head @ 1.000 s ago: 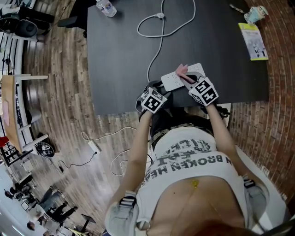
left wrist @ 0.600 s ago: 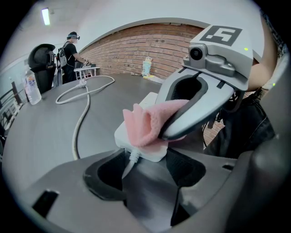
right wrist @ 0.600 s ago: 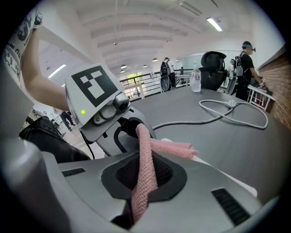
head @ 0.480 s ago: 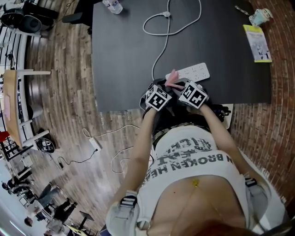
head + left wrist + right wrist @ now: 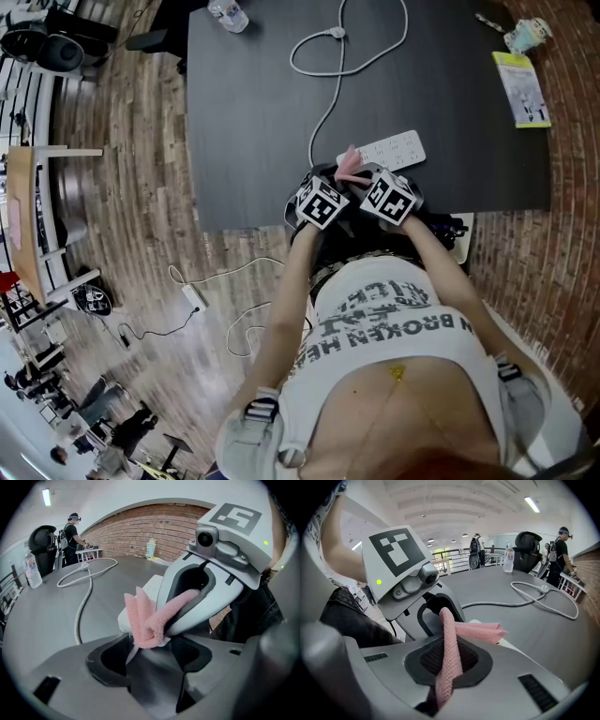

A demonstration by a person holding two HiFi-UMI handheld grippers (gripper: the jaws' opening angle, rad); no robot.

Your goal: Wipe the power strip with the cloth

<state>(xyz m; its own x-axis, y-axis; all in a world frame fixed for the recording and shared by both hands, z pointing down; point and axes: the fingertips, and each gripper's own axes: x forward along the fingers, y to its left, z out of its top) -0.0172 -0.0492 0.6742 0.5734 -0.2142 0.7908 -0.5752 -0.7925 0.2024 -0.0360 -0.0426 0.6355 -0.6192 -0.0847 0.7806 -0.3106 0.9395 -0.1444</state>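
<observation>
Right tool [image 5: 447, 660] pinched cloth [image 5: 478, 632] at strip [image 5: 394, 150] end, near worktop [image 5: 253, 112] front edge; left tool [image 5: 150, 667] gaped, holding nothing

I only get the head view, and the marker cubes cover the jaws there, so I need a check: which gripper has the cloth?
Observer: The right gripper. In its own view the cloth runs up between its shut jaws.
Operator: And the left one, is it holding anything?
Observer: The left gripper has its jaws apart. The cloth's folded end hangs just above the gap, not clamped in it.
Operator: Where is that end relative to the strip?
Observer: In the left gripper view it covers the near end of the strip. I cannot tell whether the two touch.
</observation>
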